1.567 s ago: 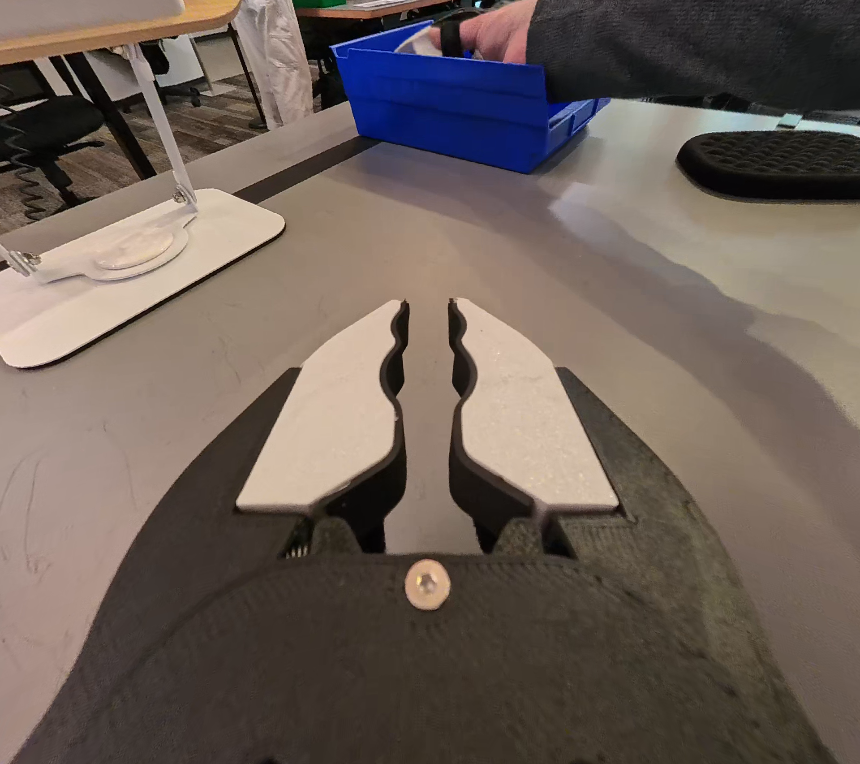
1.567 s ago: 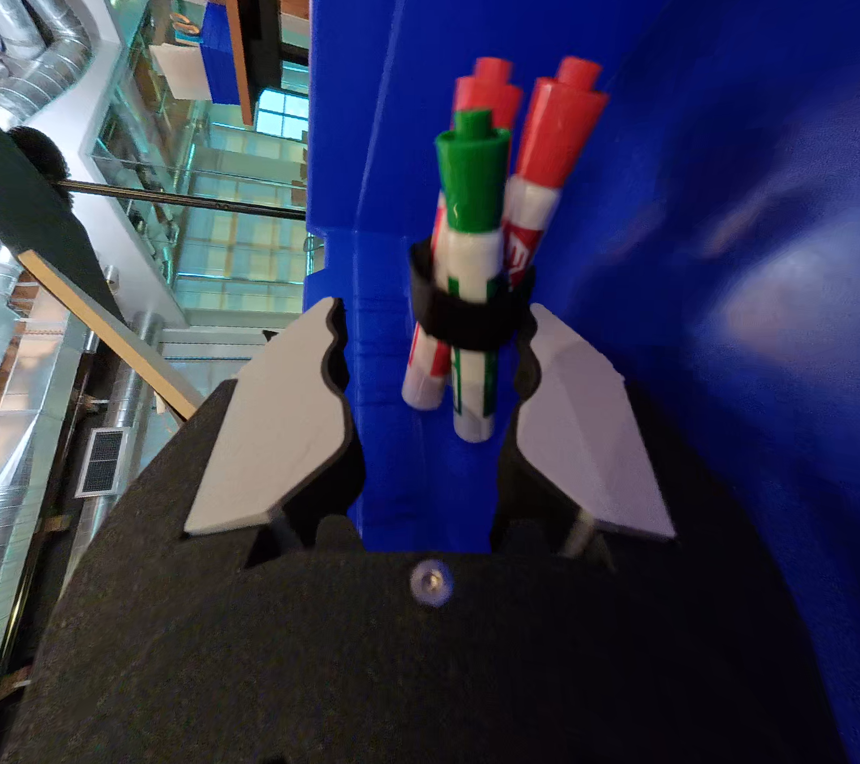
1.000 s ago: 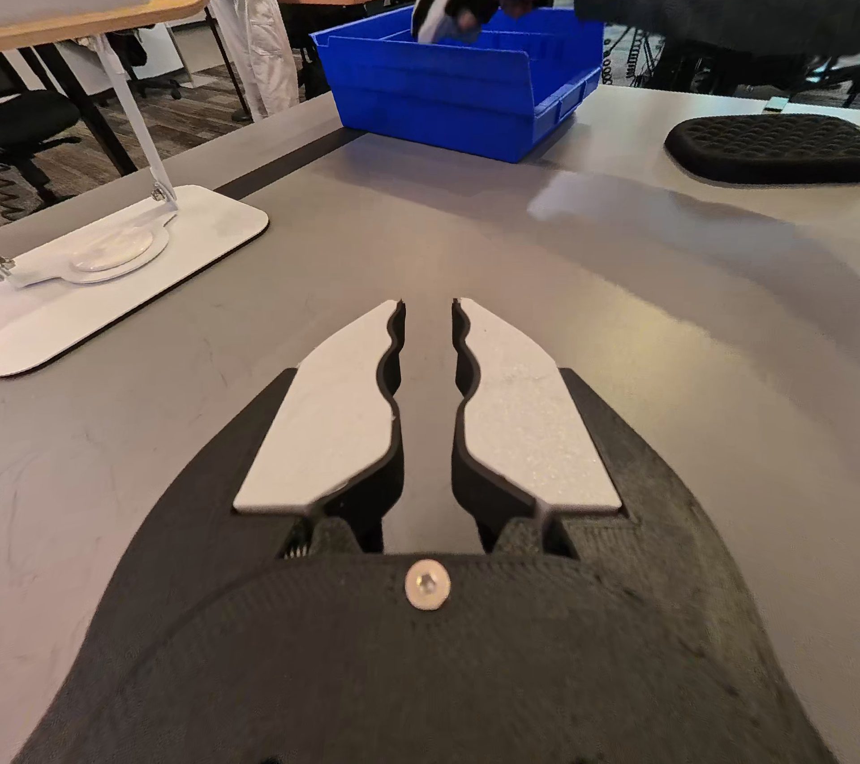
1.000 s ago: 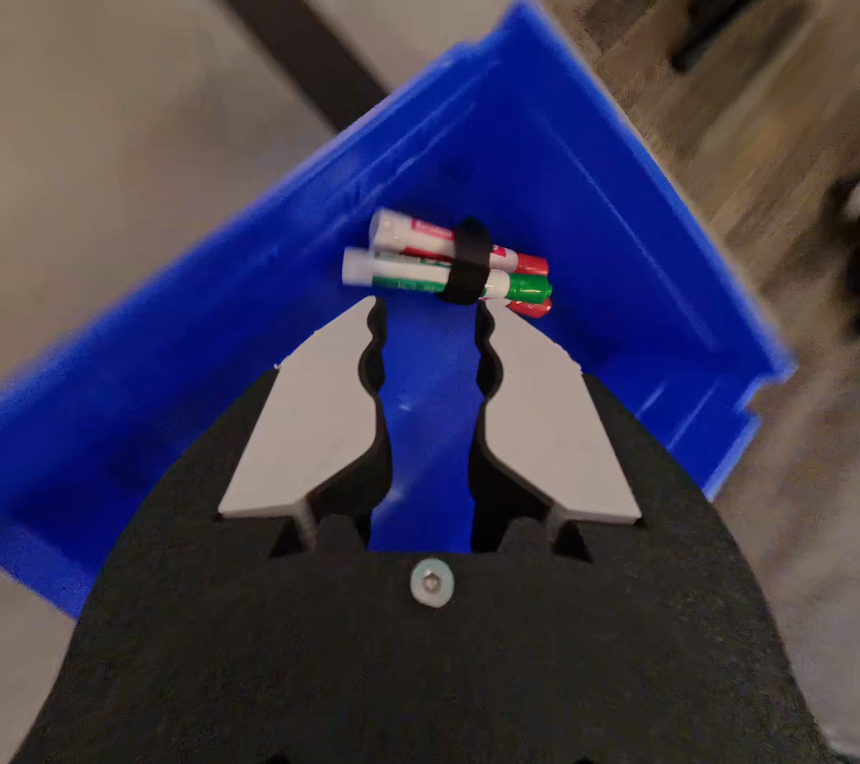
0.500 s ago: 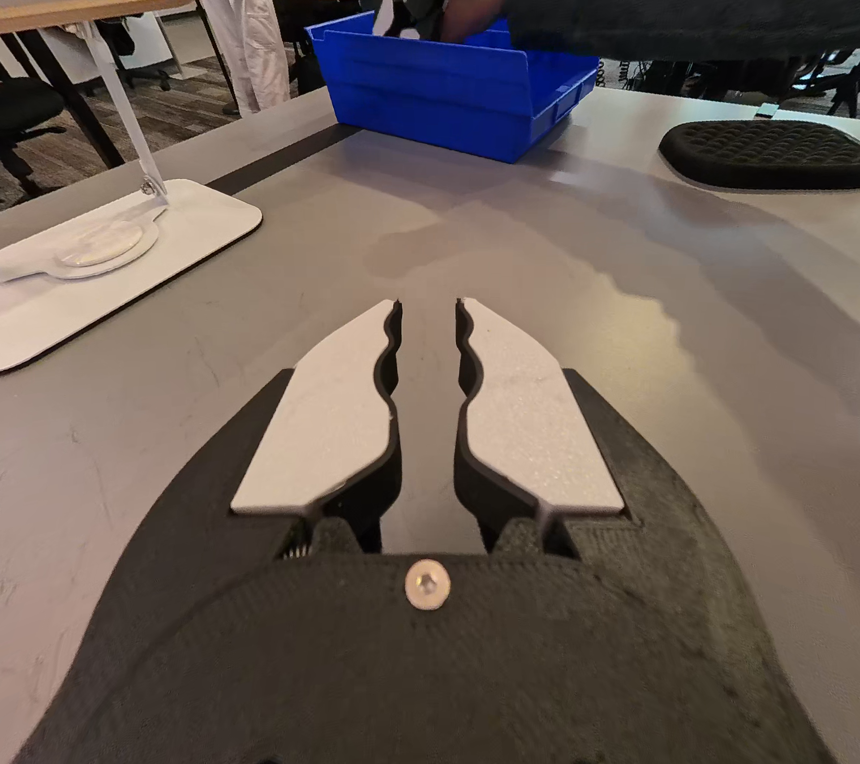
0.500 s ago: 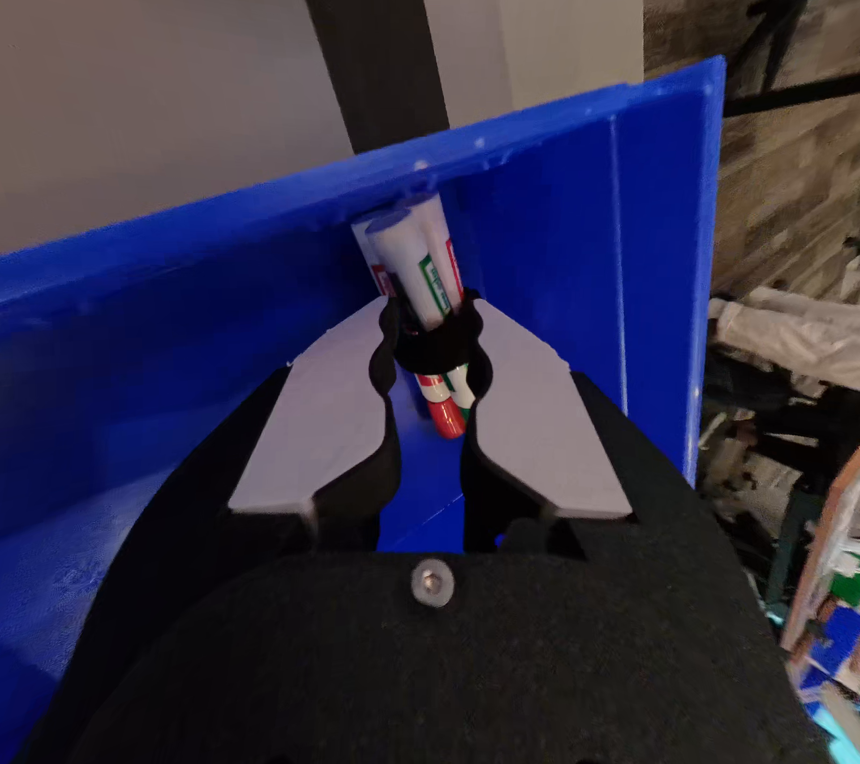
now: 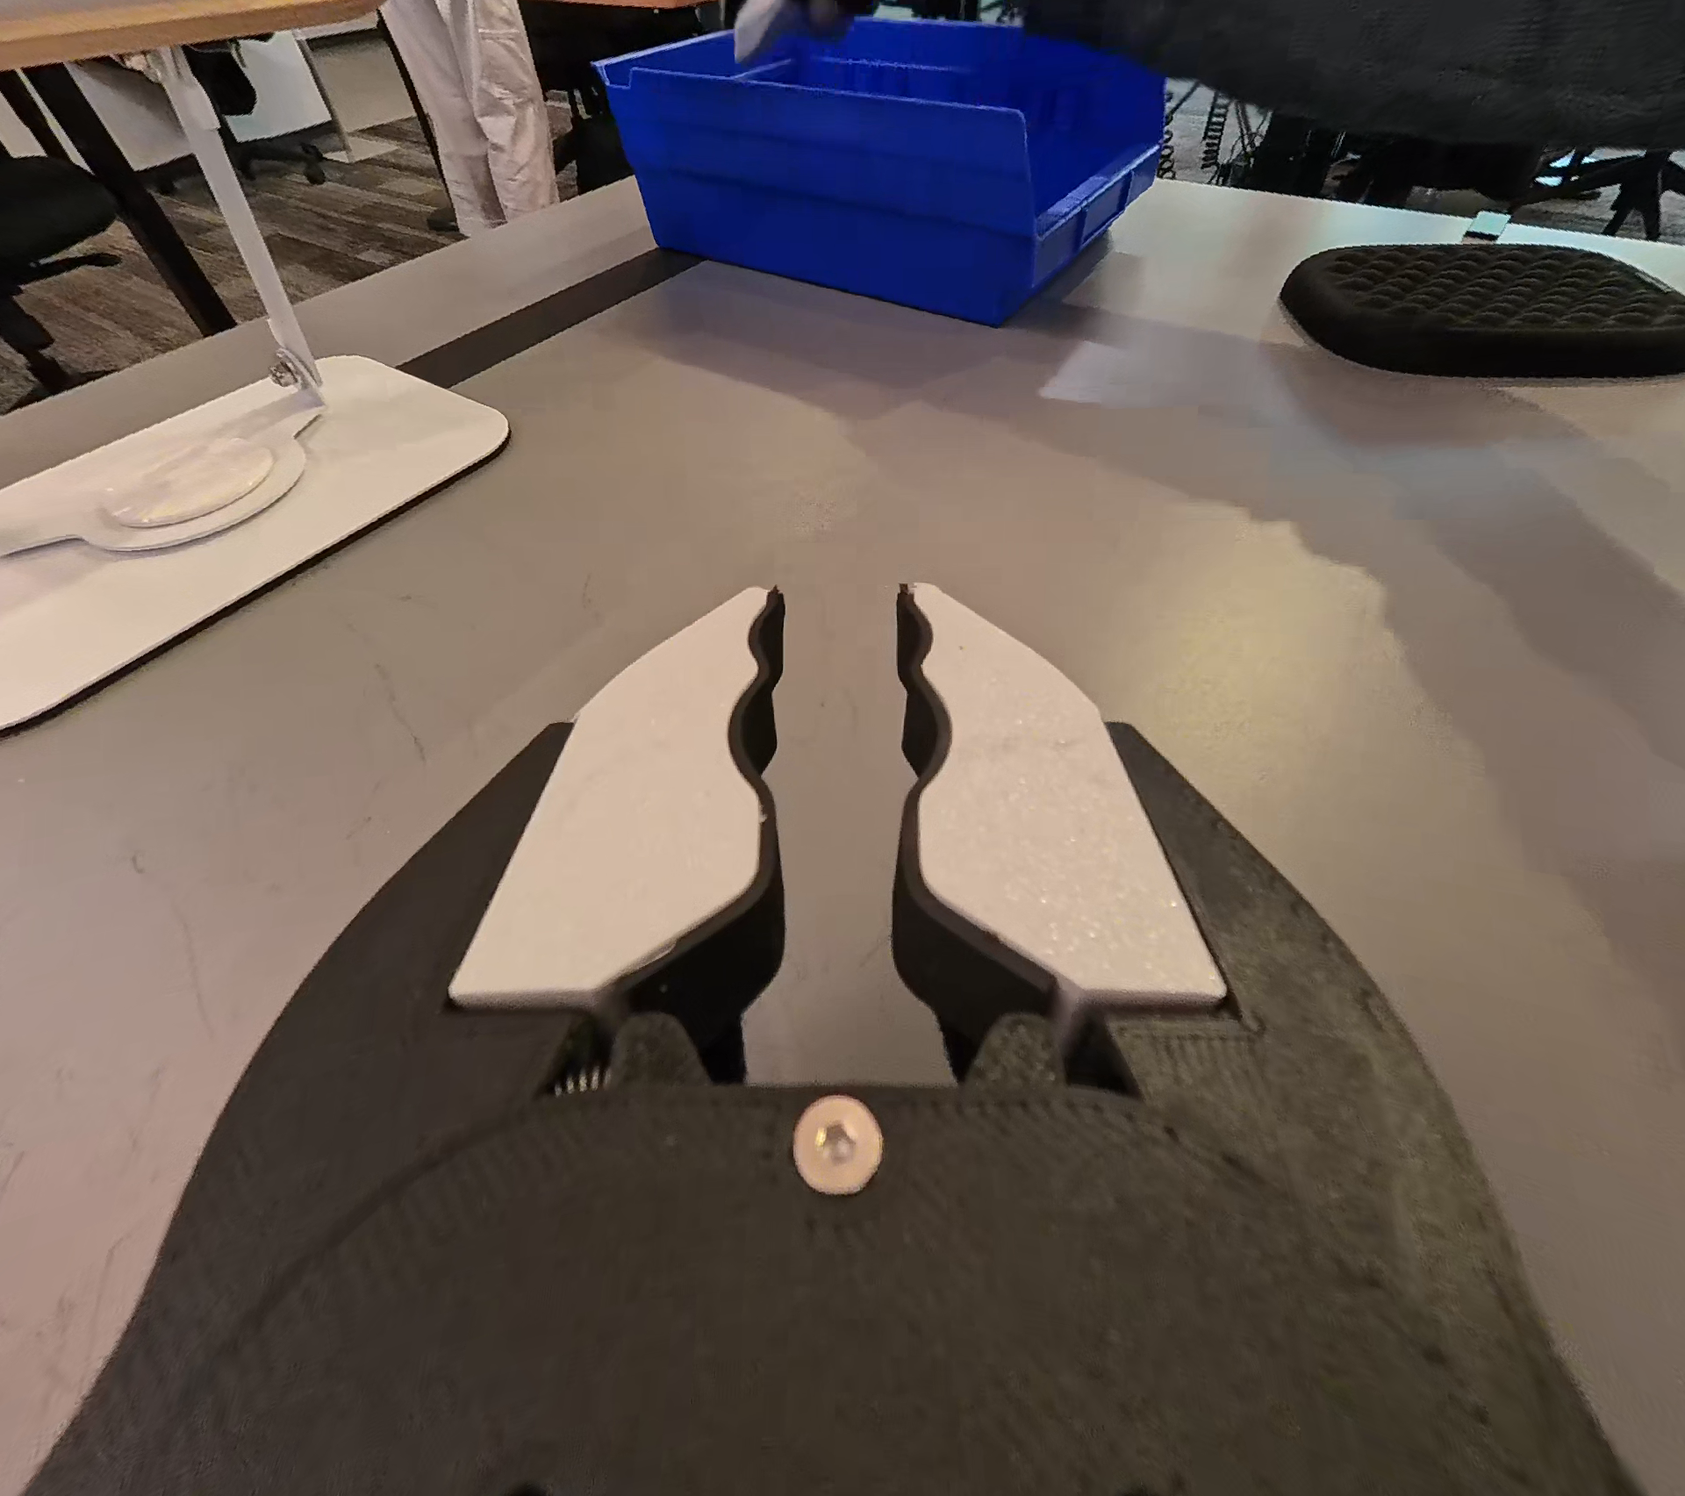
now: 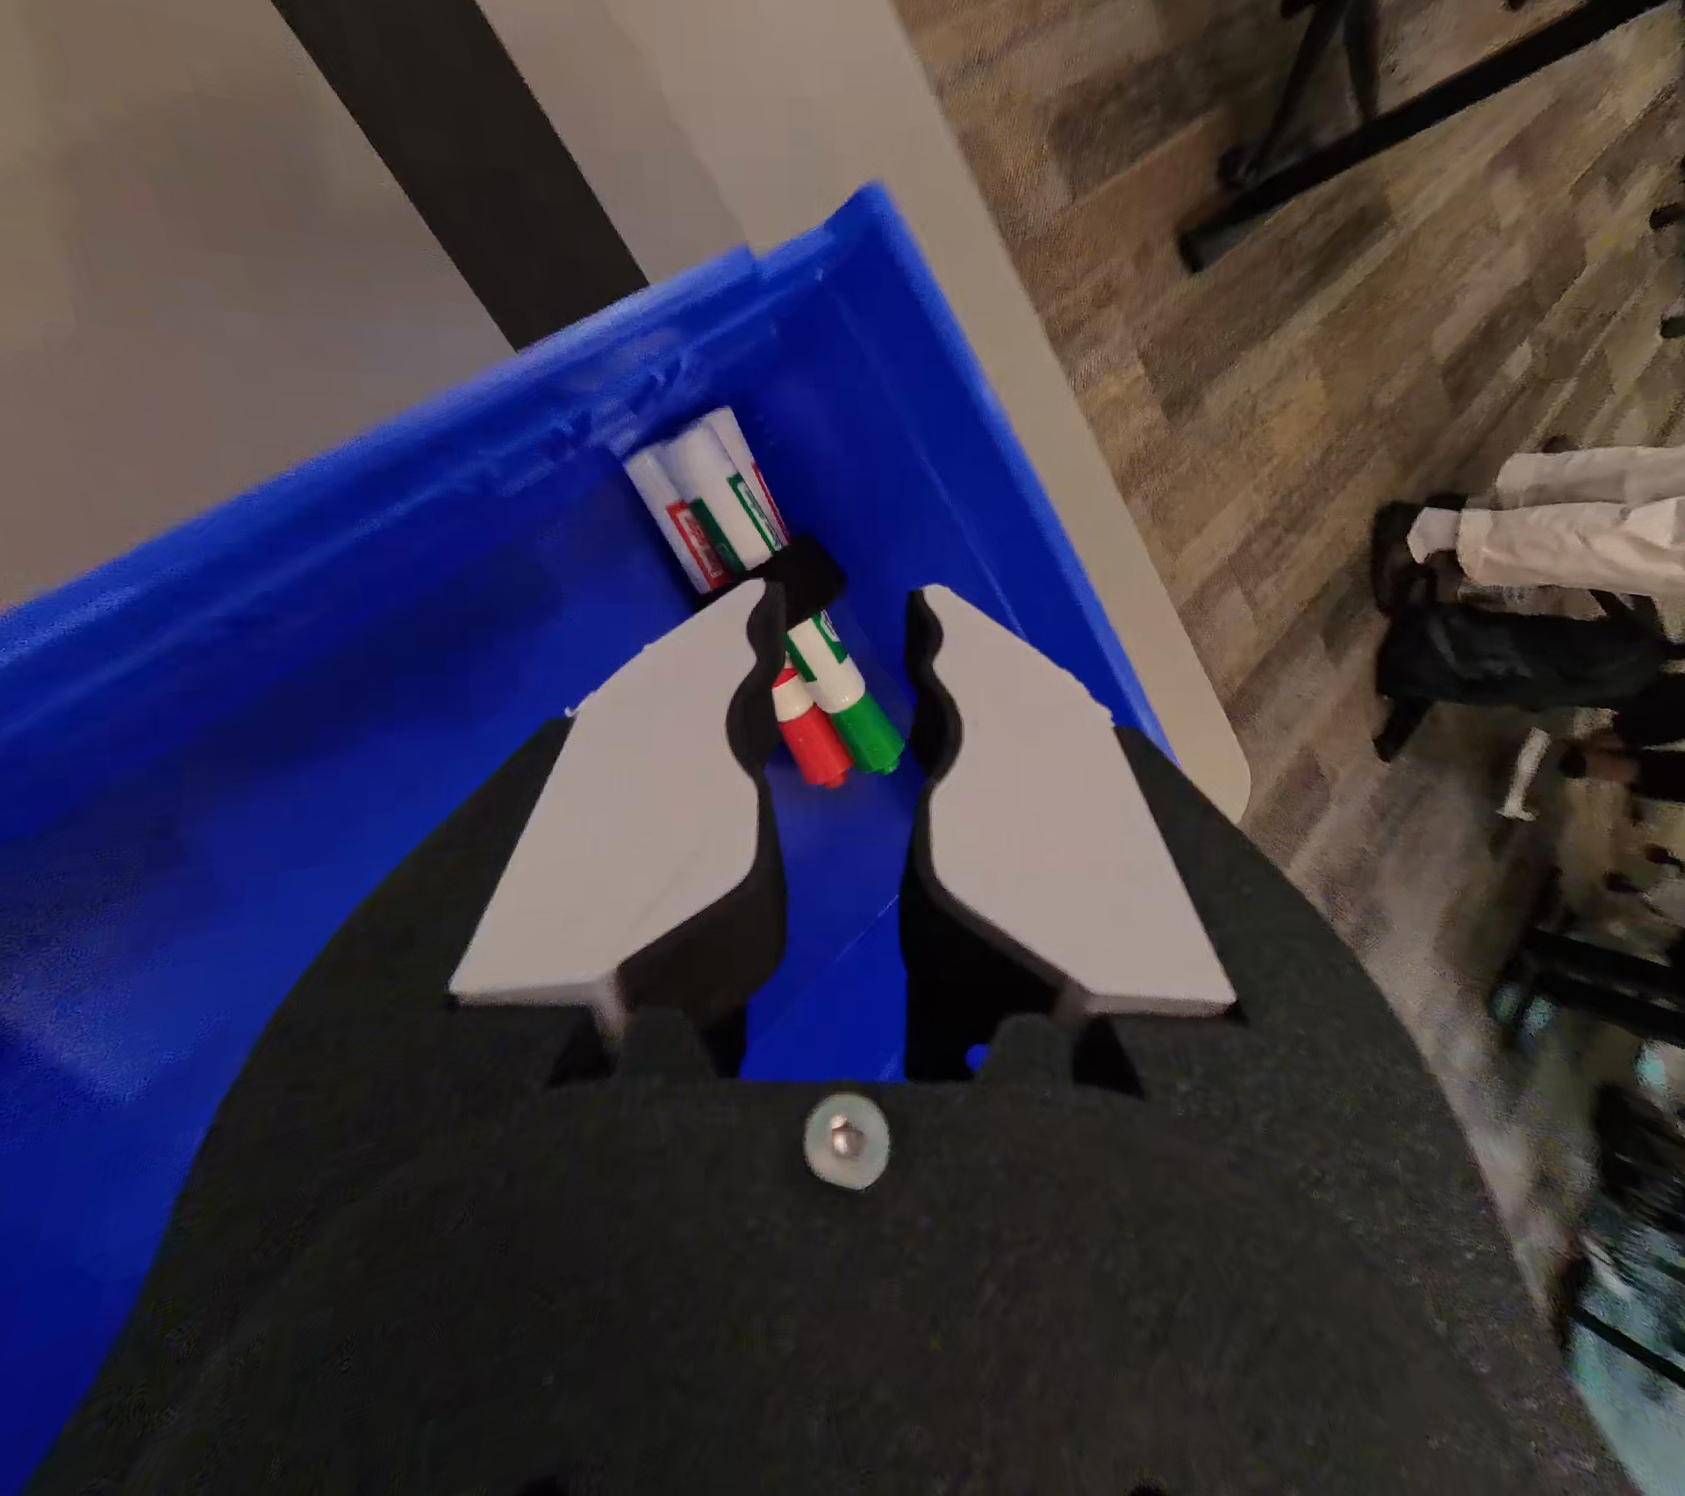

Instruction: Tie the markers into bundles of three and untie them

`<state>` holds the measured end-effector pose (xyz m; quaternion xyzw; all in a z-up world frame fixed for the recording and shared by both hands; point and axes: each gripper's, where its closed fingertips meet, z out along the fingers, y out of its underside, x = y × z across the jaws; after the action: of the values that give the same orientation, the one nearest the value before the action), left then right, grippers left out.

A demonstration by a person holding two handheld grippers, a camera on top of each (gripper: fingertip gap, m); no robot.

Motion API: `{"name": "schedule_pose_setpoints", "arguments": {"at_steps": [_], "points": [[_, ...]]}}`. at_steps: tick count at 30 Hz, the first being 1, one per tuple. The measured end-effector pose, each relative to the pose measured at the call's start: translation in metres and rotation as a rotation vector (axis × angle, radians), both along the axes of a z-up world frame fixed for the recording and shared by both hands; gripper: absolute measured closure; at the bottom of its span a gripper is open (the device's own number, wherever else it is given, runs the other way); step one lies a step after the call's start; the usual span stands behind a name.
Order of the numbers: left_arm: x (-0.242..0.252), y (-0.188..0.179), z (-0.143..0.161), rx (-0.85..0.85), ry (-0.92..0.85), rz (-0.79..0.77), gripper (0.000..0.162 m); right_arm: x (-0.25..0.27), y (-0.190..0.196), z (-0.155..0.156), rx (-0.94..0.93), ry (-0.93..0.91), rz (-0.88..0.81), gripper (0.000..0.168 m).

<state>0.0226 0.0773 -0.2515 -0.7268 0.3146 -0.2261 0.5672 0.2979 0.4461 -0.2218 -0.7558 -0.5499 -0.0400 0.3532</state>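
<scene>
The right tool (image 8: 843, 604), jaws parted and gripping nothing, hangs over the banded bundle of three markers (image 8: 729, 518) propped in a corner of the blue bin (image 8: 365, 586) at the desk's far edge, while the left tool (image 7: 839, 595) waits narrowly parted and empty, so tying looks done and untying left.

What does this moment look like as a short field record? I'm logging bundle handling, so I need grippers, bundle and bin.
right gripper: open, above the bin, fingers astride the bundle without clamping it
left gripper: open, empty, low over the grey table
marker bundle: red and green markers, black strap around the middle
bundle place: propped in a corner of the blue bin
</scene>
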Motion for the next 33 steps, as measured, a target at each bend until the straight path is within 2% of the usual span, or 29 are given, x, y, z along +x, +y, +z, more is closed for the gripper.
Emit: {"name": "schedule_pose_setpoints", "arguments": {"at_steps": [1, 4, 7, 10, 13, 18, 21, 24, 26, 28, 31, 33], "points": [[0.0, 0.0, 0.0, 0.004, 0.002, 0.004, 0.139, 0.0, -0.01, 0.018, 0.012, 0.069, -0.002, 0.145], [-0.001, 0.0, 0.002, 0.017, 0.0, 0.013, 0.137, 0.006, -0.05, 0.061, 0.077, 0.147, -0.042, 0.143], [-0.009, -0.002, 0.004, 0.033, 0.013, 0.049, 0.137, -0.002, -0.111, 0.087, 0.116, 0.22, -0.015, 0.146], [-0.023, -0.004, 0.014, 0.057, 0.015, 0.121, 0.137, -0.03, -0.182, 0.096, 0.122, 0.344, 0.028, 0.153], [-0.049, -0.011, 0.023, 0.089, 0.089, 0.224, 0.136, -0.084, -0.258, 0.095, 0.156, 0.505, 0.151, 0.16], [-0.132, -0.039, 0.067, 0.162, 0.148, 0.439, 0.136, -0.194, -0.346, 0.062, -0.017, 0.72, 0.327, 0.158], [-0.205, -0.054, 0.082, 0.168, 0.252, 0.595, 0.139, -0.257, -0.396, 0.071, -0.109, 0.844, 0.494, 0.156], [-0.268, -0.051, 0.089, 0.109, 0.253, 0.692, 0.139, -0.304, -0.415, 0.078, -0.221, 0.905, 0.574, 0.156], [-0.3, -0.039, 0.105, 0.141, 0.203, 0.715, 0.139, -0.325, -0.429, 0.099, -0.348, 1.012, 0.631, 0.151], [-0.329, -0.024, 0.112, 0.139, 0.238, 0.736, 0.139, -0.341, -0.454, 0.122, -0.467, 1.019, 0.723, 0.141], [-0.349, -0.006, 0.107, 0.092, 0.323, 0.709, 0.139, -0.357, -0.489, 0.171, -0.528, 1.076, 0.823, 0.145], [-0.354, -0.001, 0.097, 0.043, 0.342, 0.695, 0.137, -0.367, -0.519, 0.196, -0.631, 1.088, 0.876, 0.139]]}}
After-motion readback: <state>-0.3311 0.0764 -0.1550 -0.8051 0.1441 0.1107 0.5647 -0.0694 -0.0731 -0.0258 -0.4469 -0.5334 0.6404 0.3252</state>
